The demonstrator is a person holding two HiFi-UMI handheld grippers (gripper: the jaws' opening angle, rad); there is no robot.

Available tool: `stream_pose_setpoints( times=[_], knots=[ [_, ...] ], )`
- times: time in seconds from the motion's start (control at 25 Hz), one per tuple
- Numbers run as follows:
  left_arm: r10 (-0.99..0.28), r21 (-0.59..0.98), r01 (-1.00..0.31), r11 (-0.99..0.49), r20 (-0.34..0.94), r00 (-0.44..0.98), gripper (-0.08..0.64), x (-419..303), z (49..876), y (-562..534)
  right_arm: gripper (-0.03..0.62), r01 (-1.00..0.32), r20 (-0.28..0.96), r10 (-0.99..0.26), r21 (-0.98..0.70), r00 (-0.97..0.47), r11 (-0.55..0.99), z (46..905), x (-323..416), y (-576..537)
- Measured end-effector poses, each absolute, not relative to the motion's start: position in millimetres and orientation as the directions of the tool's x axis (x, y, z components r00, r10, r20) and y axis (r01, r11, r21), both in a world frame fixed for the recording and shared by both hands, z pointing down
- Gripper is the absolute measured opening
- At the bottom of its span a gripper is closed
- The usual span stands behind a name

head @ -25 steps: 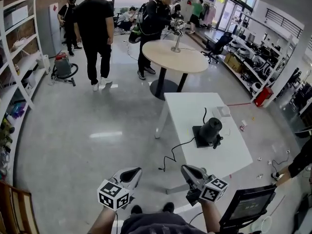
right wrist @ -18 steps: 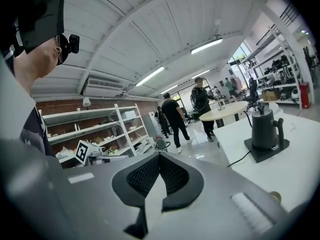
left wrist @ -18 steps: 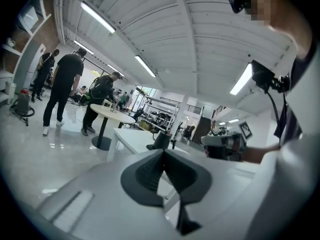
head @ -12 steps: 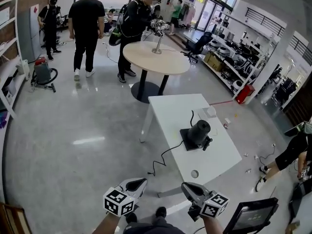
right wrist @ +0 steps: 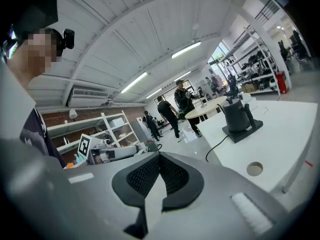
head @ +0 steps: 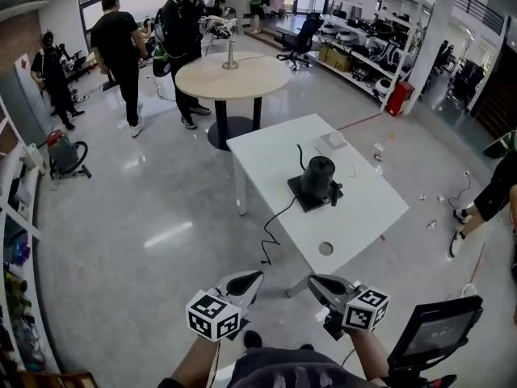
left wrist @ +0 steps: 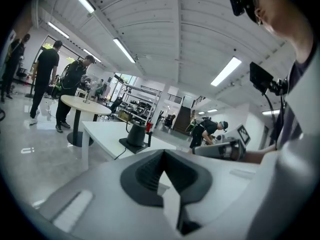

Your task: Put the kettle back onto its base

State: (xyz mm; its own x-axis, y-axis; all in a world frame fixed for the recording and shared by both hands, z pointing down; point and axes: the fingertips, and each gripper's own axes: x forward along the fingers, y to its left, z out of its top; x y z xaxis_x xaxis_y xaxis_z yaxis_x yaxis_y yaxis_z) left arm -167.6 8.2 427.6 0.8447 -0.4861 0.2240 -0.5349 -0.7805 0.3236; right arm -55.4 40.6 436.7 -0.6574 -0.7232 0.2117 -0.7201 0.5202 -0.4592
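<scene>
1. The black kettle (head: 317, 175) stands near the middle of the white table (head: 367, 217). It is on the square black base (head: 304, 200), or right against it; from this far off I cannot tell whether it is properly seated. Its cord (head: 275, 221) trails off the table's near-left edge to the floor.
2. The left gripper (head: 252, 277) and the right gripper (head: 317, 281) are held side by side off the table's near corner, well apart from the kettle. Both point roughly toward the table.
3. In each gripper view the ribbed pads meet with nothing between them, so both sets of jaws are closed and empty.
4. Step in hand, as I judge it: the approach to the table, with no grasp begun.
5. The next move calls for coming up to the table's near edge, parting one gripper's jaws, and taking the kettle by its handle. That handle seems to face the table's right side. Then check the seating on the base and keep clear of the cord.
</scene>
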Motion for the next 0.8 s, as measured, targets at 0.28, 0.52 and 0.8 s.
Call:
stream_pose_setpoints(
  times=[0.28,0.52,0.8],
  knots=[
    [-0.503,0.217,-0.551,-0.806,0.239,0.830,-0.014,-111,405,30,0.002,-0.700,0.155,-0.738,-0.490,-0.657,0.520,431,-7,61],
    [-0.509,0.150,-0.567,-0.810,0.299,0.807,-0.014,-56,408,67,0.002,-0.695,0.102,-0.761,-0.498,-0.641,0.518,426,54,90],
    [-0.505,0.092,-0.560,-0.823,0.330,0.797,-0.014,6,393,112,0.002,-0.683,0.075,-0.746,-0.470,-0.662,0.559,420,106,118]
  ],
)
